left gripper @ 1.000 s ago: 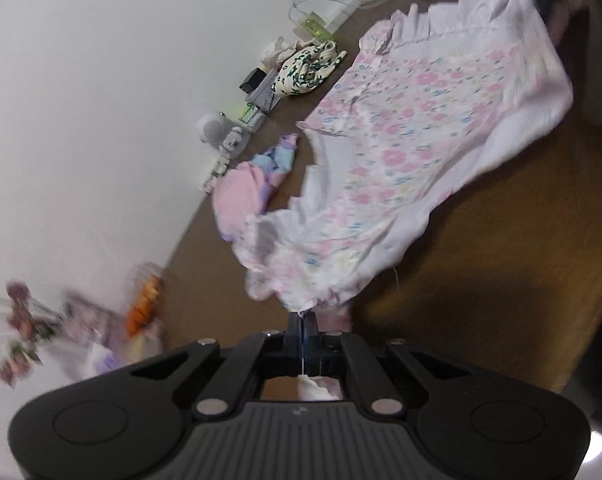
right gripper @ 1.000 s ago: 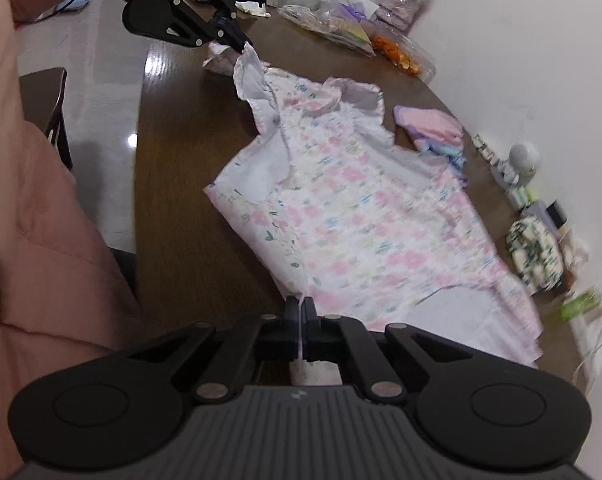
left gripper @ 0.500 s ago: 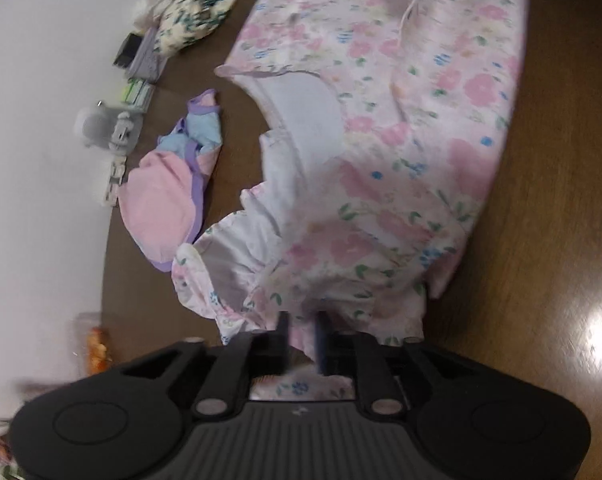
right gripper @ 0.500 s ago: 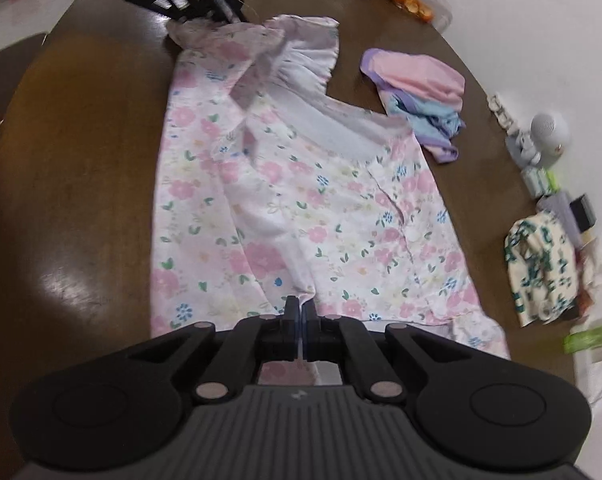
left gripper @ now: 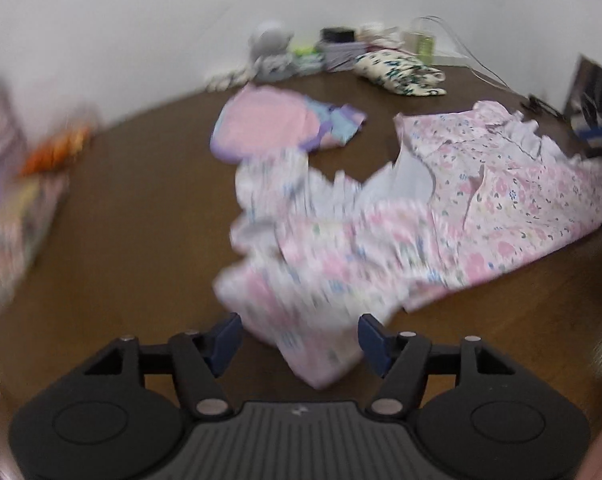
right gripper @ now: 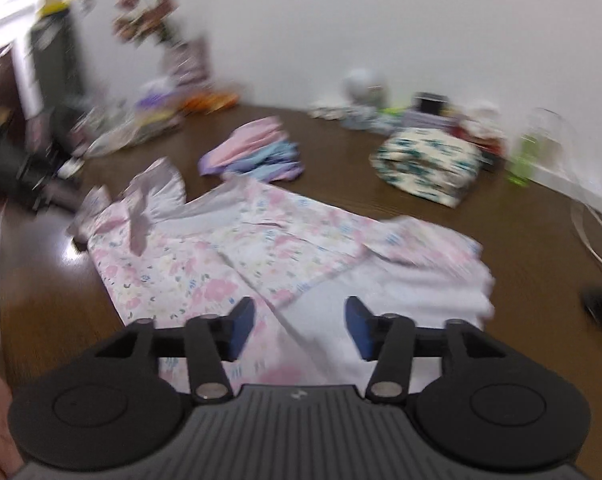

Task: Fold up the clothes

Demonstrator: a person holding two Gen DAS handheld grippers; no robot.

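1. Across the middle of the brown table [right gripper: 501, 216] lies the floral garment [right gripper: 237, 264], spread out flat, with its long axis running from the left end of the table toward the right end, roughly parallel to the wall edge.

2. Right in front of the left gripper [left gripper: 299, 334], one end of the garment [left gripper: 381, 248] lies rumpled, a loose flap reaching between the jaws. The jaws stand wide and the blue pads do not press on the cloth.

3. The right gripper [right gripper: 299, 326] sits over the opposite end, where the pale inner lining shows beside the printed side. Its jaws also stand wide, cloth beneath and between them but not pinched.

4. Each hand is nearest its own end, so the next fold, as I judge it, turns on that long axis: the two ends are well apart, and bringing one over the other would halve the length.

5. Against the earlier frames, both grippers were clamped on the fabric and held it taut between them; their jaws have just been opening and the cloth has dropped onto the table. Both views have also swung round to face the wall side.

6. Near the wall edge, a folded pink and purple piece [left gripper: 277, 128] lies just beyond the garment, and a folded green-patterned cloth [right gripper: 429, 164] sits farther toward the right corner; both are clear of the grippers.
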